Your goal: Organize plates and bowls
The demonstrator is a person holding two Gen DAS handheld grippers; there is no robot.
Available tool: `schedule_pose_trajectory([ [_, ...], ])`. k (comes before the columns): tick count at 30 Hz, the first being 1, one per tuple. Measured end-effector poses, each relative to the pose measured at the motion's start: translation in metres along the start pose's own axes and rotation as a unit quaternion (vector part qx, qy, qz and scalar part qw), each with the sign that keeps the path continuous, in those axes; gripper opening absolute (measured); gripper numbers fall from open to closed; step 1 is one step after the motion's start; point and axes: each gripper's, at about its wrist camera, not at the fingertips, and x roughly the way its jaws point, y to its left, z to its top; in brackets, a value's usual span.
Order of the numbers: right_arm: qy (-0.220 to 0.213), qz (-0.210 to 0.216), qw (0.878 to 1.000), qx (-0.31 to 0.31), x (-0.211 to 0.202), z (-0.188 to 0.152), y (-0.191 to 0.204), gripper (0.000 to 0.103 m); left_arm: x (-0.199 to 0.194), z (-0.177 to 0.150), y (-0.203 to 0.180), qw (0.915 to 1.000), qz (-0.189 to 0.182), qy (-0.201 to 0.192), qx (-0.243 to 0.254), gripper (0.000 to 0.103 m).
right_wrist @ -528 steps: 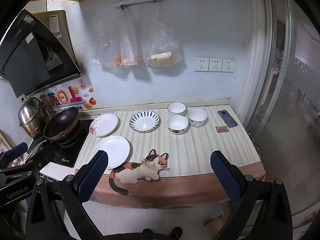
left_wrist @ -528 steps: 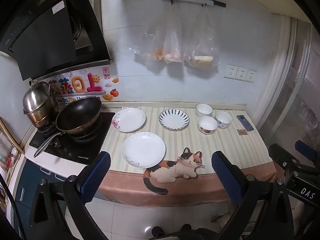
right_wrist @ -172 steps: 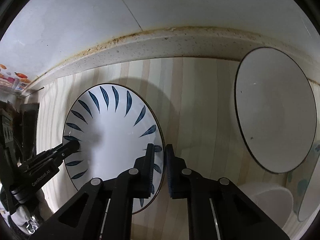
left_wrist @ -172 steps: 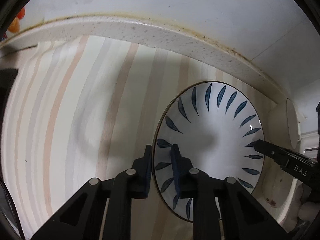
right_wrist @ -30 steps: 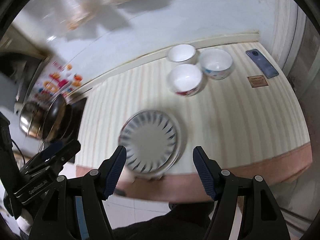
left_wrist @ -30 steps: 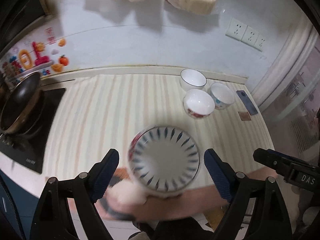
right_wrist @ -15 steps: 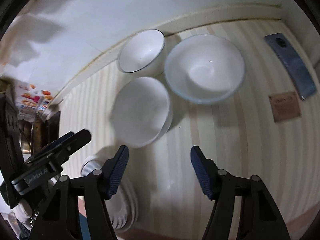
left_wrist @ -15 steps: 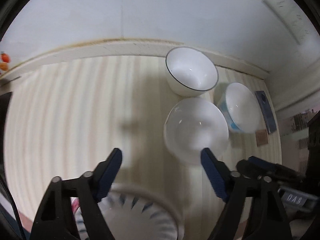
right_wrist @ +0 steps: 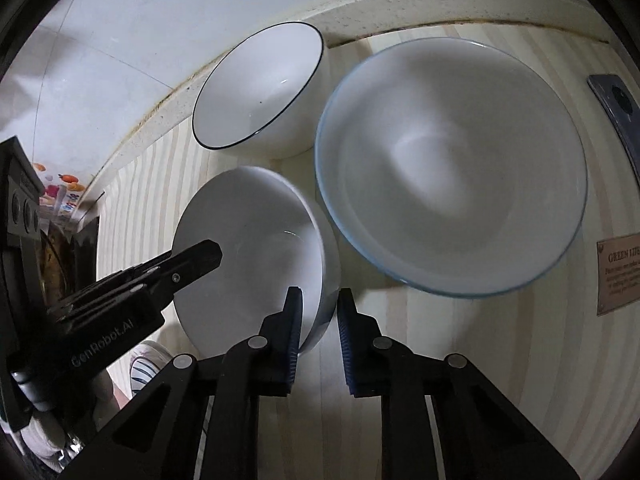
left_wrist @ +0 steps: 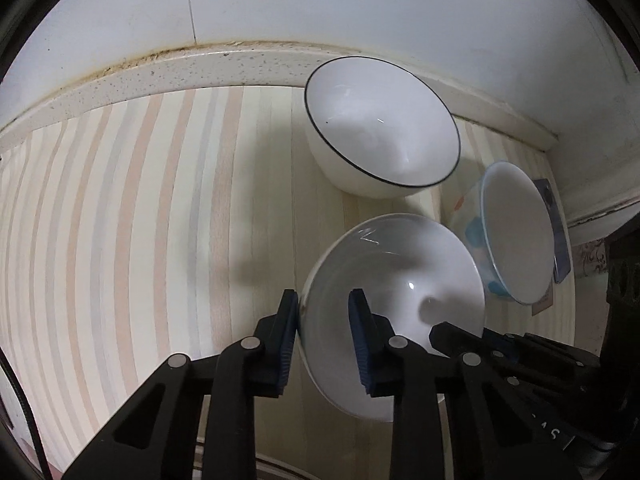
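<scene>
Glazed white ceramic all round: three bowls sit close together on the striped counter [left_wrist: 140,208] near the back wall. Left gripper [left_wrist: 325,312] straddles the left rim of the plain white bowl [left_wrist: 400,280], one finger outside, one inside, jaws narrow but w/ gap showing – closing, not clearly clamped yet. Right gripper [right_wrist: 318,314] does the same on that bowl's right rim; can't tell if pads bite. Behind it is the black-rimmed bowl [left_wrist: 380,128], to its right the blue-rimmed bowl [left_wrist: 516,236], nearly touching. Bowl prob. stiff, fairly heavy, slick glaze, chips easily – take the rim wall deep, both sides, lift level, clear of neighbours. Writing: "GenRobot.AI" on the left gripper body in right view; card [right_wrist: 618,276] at far right reads "GREEN LIFE", rest too small. Phone [right_wrist: 618,104] lies behind it.
</scene>
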Motion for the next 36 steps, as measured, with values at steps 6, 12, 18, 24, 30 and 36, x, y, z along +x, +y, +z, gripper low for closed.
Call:
schedule_pose_trajectory([
  [6,0.000,0.003,1.000,-0.003,-0.013,-0.016,0.004,0.019,-0.022,-0.020,-0.016,0.9997,0.002,-0.013,0.022,0.023],
  [12,-0.014,-0.003,1.000,-0.006,-0.047,-0.045,-0.001,0.019,-0.038,-0.046,-0.031,0.9991,-0.015,-0.009,0.039,0.023],
  [18,-0.020,-0.012,1.000,-0.007,-0.078,-0.082,-0.013,0.019,-0.049,-0.079,-0.051,0.9979,-0.025,-0.006,0.059,0.023],
  [24,-0.019,-0.019,1.000,0.003,-0.093,-0.120,-0.031,0.019,-0.048,-0.108,-0.074,0.9965,-0.030,0.005,0.078,0.023],
  [30,-0.013,-0.020,0.999,0.025,-0.091,-0.146,-0.051,0.019,-0.037,-0.131,-0.086,0.9942,-0.022,0.025,0.102,0.023],
  [36,-0.005,-0.021,0.999,0.036,-0.089,-0.158,-0.066,0.019,-0.023,-0.145,-0.094,0.9922,-0.010,0.042,0.117,0.023],
])
